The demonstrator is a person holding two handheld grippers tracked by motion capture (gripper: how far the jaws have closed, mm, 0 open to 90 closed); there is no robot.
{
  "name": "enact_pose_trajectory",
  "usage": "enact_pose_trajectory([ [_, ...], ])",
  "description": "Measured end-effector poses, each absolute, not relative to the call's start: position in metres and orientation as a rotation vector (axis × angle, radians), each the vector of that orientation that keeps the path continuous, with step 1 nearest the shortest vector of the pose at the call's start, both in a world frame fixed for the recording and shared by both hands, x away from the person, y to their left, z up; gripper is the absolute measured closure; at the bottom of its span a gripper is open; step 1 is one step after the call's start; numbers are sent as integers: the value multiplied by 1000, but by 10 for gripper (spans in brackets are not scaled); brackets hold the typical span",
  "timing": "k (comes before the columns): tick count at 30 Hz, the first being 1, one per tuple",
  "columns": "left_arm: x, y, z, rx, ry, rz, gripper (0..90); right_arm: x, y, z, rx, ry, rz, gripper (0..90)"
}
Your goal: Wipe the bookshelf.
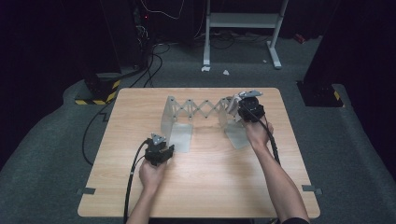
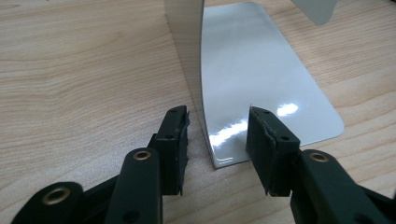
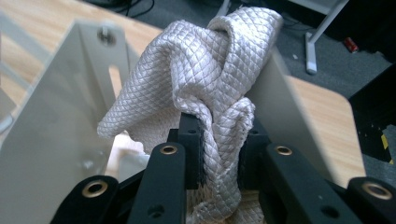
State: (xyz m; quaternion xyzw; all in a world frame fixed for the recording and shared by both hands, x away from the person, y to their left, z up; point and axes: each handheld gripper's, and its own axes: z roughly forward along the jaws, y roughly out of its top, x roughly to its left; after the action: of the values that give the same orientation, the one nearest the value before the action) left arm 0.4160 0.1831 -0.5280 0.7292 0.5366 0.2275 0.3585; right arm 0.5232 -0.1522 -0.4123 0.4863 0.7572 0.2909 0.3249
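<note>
Right gripper (image 3: 219, 149): jaws pinch a bunched quilted cloth (image 3: 205, 70), which rises above them between the rack's (image 1: 201, 112) metal end plates. Left gripper (image 2: 217, 140): jaws spread, straddling the rack's foot plate (image 2: 261, 79) edge without pressing it

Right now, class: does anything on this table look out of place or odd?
Yes. A quilted white cloth is bunched and twisted in the right gripper beside the right plate of the expanding metal rack. The rack itself stands upright, undamaged.
</note>
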Motion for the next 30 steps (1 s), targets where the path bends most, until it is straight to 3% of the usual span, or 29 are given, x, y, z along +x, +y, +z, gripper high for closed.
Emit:
enact_pose_trajectory([
  [15,416,183,-528,1883,1383,590,582,512,-167,-490,1406,2123,706,768],
  [30,416,183,-528,1884,1384,592,585,470,-211,-499,1410,2130,756,766],
])
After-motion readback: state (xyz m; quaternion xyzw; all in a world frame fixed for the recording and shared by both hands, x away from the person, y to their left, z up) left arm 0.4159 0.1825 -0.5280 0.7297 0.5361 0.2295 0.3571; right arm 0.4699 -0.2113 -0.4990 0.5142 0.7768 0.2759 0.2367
